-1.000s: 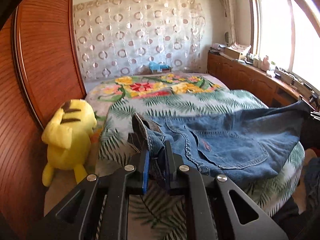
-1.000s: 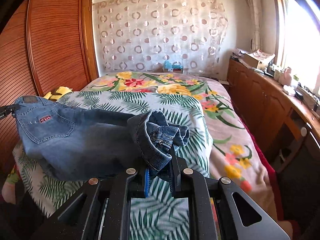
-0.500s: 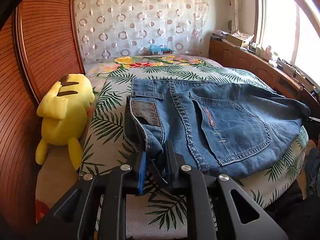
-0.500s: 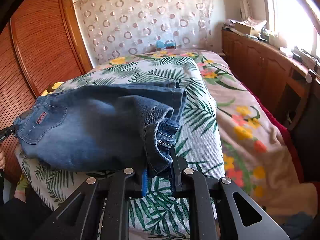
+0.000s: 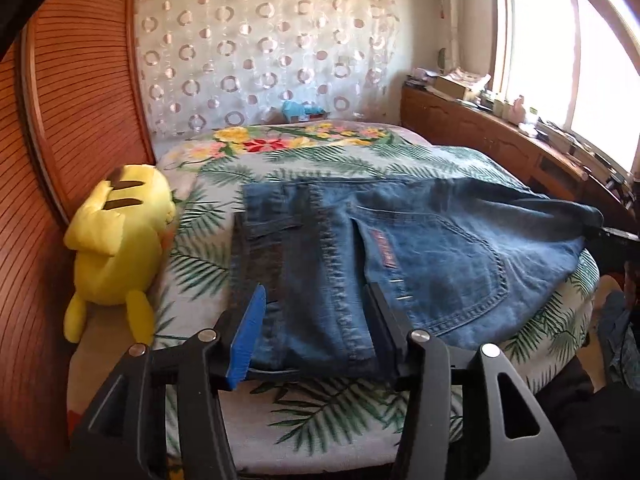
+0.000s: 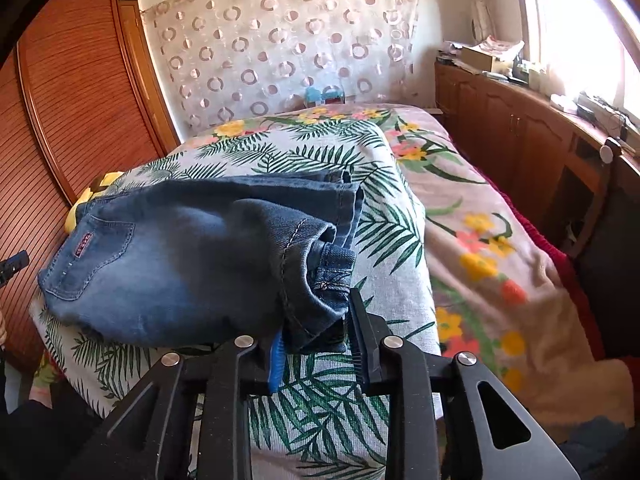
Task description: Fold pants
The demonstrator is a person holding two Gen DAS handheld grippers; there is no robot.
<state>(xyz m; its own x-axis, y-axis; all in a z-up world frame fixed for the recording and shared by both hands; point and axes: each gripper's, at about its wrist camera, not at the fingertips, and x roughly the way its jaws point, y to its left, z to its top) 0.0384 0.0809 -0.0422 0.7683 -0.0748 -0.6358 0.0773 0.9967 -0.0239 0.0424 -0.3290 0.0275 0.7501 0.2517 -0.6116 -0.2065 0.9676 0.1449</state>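
Folded blue jeans [image 5: 420,256] lie flat on the palm-print bed cover [image 5: 320,412], back pocket up. My left gripper [image 5: 316,292] stands over the waistband end with its jaws opening; the denim lies between them, and neither the blue pad [image 5: 248,340] nor the other one presses on it. In the right wrist view the jeans [image 6: 180,260] stretch away to the left. My right gripper [image 6: 316,320] is at the hem end, its jaws opening. The bunched hem still sits between the fingers [image 6: 362,340] but looks loose.
A yellow plush toy [image 5: 116,240] sits at the bed's left edge against the wooden wardrobe [image 5: 80,100]. A wooden cabinet [image 6: 520,132] with clutter runs under the window on the right. A patterned curtain hangs behind the bed.
Both grippers came down and the jeans settled flat onto the bed. Both pairs of jaws, pinched on denim before, have spread apart, the left much wider than the right.
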